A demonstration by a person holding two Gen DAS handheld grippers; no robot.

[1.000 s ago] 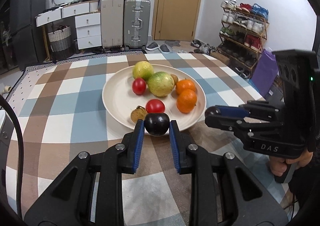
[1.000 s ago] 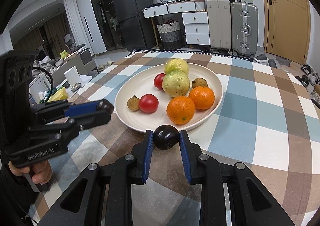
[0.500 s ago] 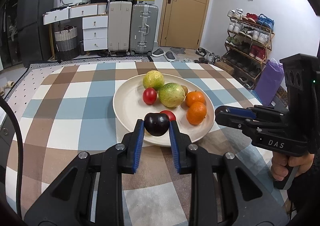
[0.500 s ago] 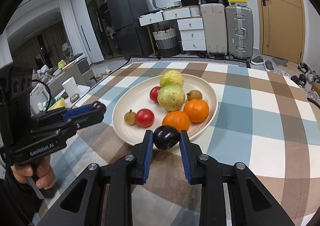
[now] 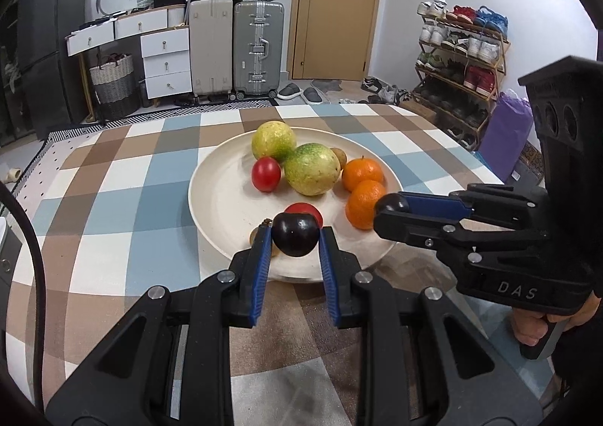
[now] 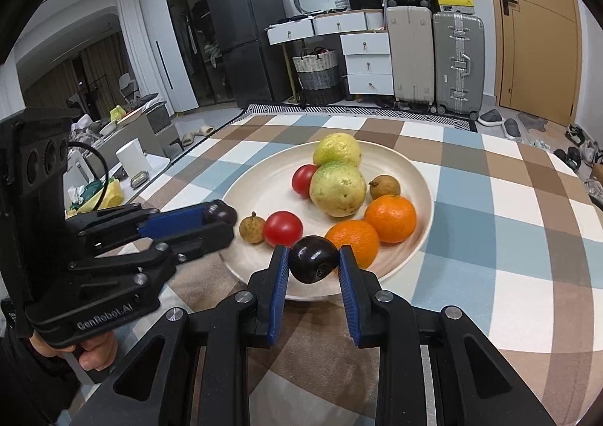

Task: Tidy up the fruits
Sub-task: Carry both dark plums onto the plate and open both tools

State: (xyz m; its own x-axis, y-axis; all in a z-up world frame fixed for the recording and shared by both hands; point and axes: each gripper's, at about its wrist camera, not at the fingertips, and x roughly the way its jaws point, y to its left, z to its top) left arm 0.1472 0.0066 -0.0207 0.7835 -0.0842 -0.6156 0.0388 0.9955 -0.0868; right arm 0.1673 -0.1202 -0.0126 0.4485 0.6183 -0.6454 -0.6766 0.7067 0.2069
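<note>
A cream plate point(image 5: 211, 177) on the checked tablecloth holds two green guavas point(image 5: 312, 170), two red tomatoes point(image 5: 266, 173), two oranges point(image 5: 362, 174) and small brown longans point(image 6: 252, 227). My left gripper point(image 5: 295, 241) is shut on a dark plum point(image 5: 296, 237) and hangs over the plate's near rim, in front of a tomato. My right gripper point(image 6: 313, 260) is shut on a second dark plum point(image 6: 312, 256) over the near rim point(image 6: 426, 200), just before an orange point(image 6: 352, 241). Each gripper shows in the other's view, the right point(image 5: 388, 211) and the left point(image 6: 222, 219), side by side.
The checked tablecloth point(image 5: 113, 200) spreads around the plate. Behind the table stand suitcases point(image 5: 258, 45), white drawers point(image 5: 166, 60), a basket and a door. A shoe rack point(image 5: 459, 60) is at the right. A hand point(image 5: 535, 328) grips the right tool's handle.
Both grippers have moved forward with their plums, from short of the plate to over its near rim. The two tools now sit closer together. Jaws unchanged.
</note>
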